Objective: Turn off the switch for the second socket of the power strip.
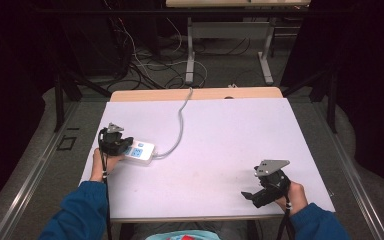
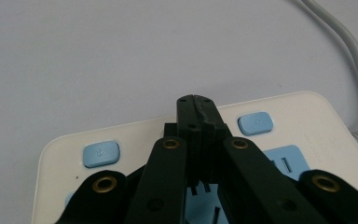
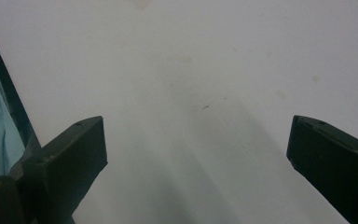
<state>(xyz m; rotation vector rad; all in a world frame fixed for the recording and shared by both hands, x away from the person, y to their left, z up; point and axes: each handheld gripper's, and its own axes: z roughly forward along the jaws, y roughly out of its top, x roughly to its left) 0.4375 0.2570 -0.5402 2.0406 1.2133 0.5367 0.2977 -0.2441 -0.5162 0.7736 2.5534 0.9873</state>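
Your left tool (image 1: 116, 142) sits directly over the near-left end of the white power strip (image 1: 142, 151), which lies on the left part of the table (image 1: 220, 145), its long axis running from your left hand out toward the table's middle, where its grey cord (image 1: 180, 120) leaves the far end and curves away to the back edge. In the left gripper view that tool's jaws are clenched together with nothing between them, their joined tip (image 2: 196, 105) poised above the strip's top face between two small blue switch buttons (image 2: 101, 154), one to either side; whether the tip touches the plastic cannot be told. So the strip is right under your left hand, and any press or nudge looks like that hand's job. Your right tool (image 1: 265, 192) is well apart, at the near-right corner of the table, its jaws spread wide over bare white surface and holding nothing
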